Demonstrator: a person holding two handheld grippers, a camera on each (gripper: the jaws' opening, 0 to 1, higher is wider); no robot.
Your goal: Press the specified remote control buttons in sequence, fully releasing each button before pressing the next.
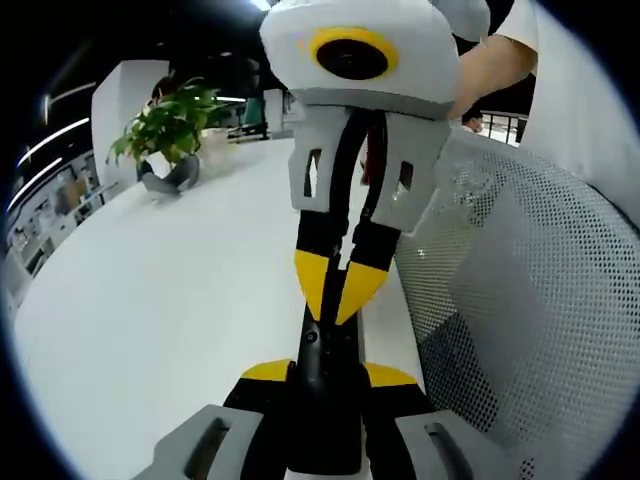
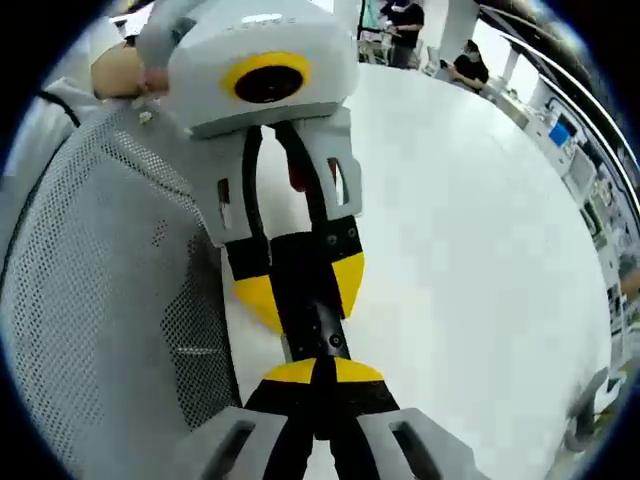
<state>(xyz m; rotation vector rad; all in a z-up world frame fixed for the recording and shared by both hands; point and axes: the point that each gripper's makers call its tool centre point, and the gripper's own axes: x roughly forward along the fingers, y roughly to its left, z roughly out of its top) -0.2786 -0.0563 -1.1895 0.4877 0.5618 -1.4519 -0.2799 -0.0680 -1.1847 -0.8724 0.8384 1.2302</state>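
The left gripper (image 1: 330,378) clamps the black remote (image 1: 325,385), and the closed, empty right gripper (image 1: 340,292) at 12 o'clock should press squarely, then lift fully clear.

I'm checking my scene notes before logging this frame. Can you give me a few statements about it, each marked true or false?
1. The left gripper is shut on the black remote. True.
2. The right gripper has its yellow tips at the remote's far end. True.
3. The remote lies flat on the white table. False: it is held up between the two grippers, over the table's edge.
4. A potted plant stands on the table. True.
5. A wooden stool stands beside the table. False: a grey mesh chair is there.
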